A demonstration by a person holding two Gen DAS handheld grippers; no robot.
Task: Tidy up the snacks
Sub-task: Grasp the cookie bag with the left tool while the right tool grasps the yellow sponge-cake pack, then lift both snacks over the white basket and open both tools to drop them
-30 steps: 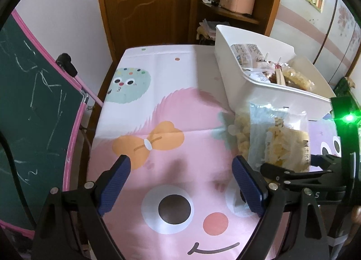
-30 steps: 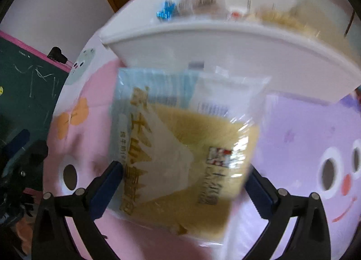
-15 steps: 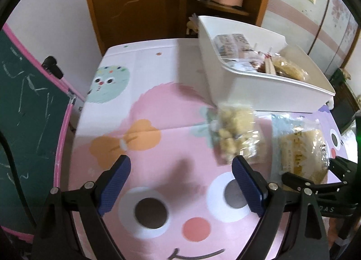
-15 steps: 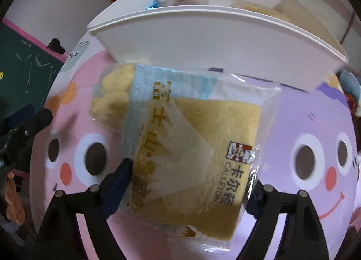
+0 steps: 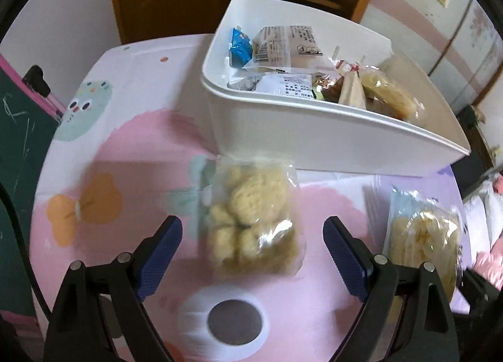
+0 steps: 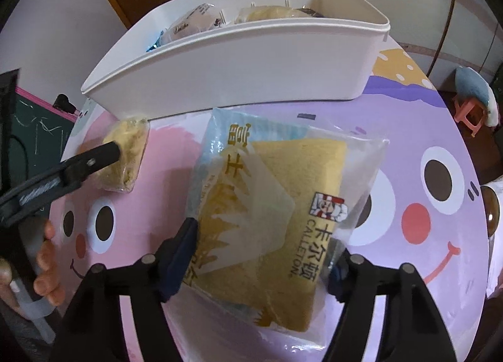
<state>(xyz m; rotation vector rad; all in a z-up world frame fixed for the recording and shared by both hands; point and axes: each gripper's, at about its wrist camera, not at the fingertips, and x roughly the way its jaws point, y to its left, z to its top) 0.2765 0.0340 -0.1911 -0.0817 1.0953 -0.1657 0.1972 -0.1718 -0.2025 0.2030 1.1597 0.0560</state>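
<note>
A clear bag of pale puffed snacks (image 5: 251, 220) lies on the cartoon tablecloth just in front of the white bin (image 5: 314, 142). My left gripper (image 5: 251, 230) hovers over it, open, one blue pad on either side and neither touching. In the right wrist view a wrapped yellow cake packet (image 6: 283, 198) lies before the bin (image 6: 245, 69). My right gripper (image 6: 262, 247) is closing on it, and its pads meet the wrapper's two sides. The same packet (image 5: 421, 245) shows at the right of the left wrist view. The puff bag (image 6: 129, 154) sits under a left finger.
The bin holds several wrapped snacks (image 5: 283, 44). A green chalkboard with a pink frame (image 5: 19, 129) stands left of the table. A wooden door and shelf are behind. A person's hand (image 6: 47, 264) holds the left gripper. A small pink stool (image 6: 468, 110) stands at the right.
The left gripper has moved right and down until the puff bag lies between its fingers. The right gripper's jaws have narrowed from wide open onto the cake packet's sides.
</note>
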